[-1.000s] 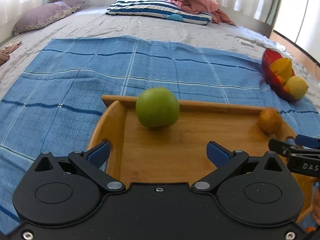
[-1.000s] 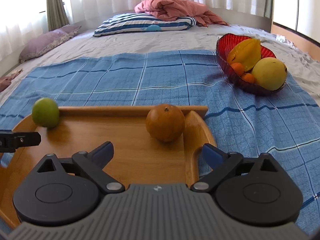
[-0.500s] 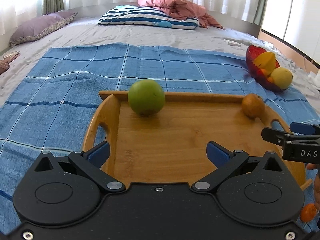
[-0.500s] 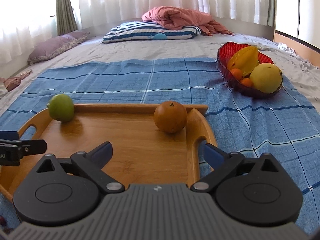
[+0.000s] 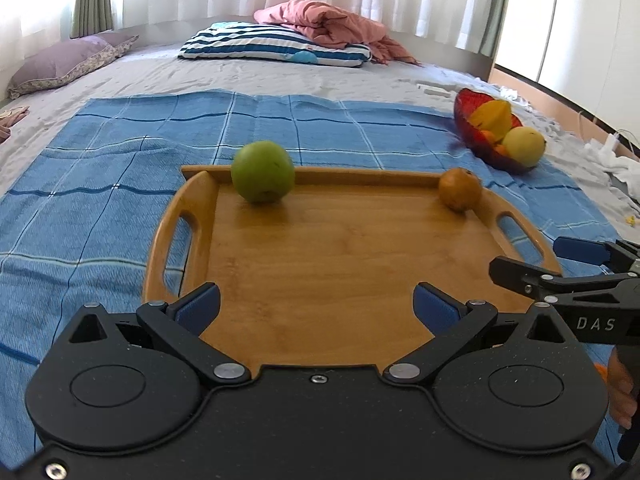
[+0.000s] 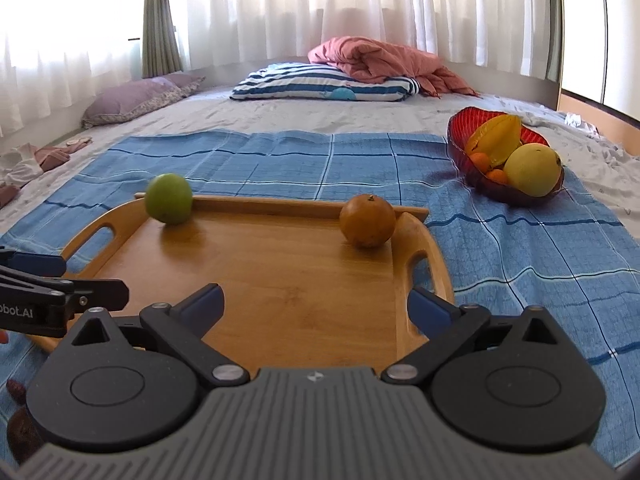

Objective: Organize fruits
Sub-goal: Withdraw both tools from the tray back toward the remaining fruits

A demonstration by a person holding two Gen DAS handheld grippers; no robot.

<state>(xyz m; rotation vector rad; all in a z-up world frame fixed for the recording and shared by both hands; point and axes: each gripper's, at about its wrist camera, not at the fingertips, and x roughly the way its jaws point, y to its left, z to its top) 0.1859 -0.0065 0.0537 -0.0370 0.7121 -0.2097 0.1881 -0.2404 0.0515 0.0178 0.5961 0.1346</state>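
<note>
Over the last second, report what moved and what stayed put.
Both claws, left claw and right claw, pulled back from the wooden tray, open and empty throughout. The green apple, orange and red fruit bowl kept their places.

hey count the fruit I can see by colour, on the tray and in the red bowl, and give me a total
Green: 1, the apple on the tray.
Orange: 3, one orange on the tray, two small ones in the red bowl.
Yellow: 2, starfruit and a round fruit, in the bowl.
Total: 6
</note>
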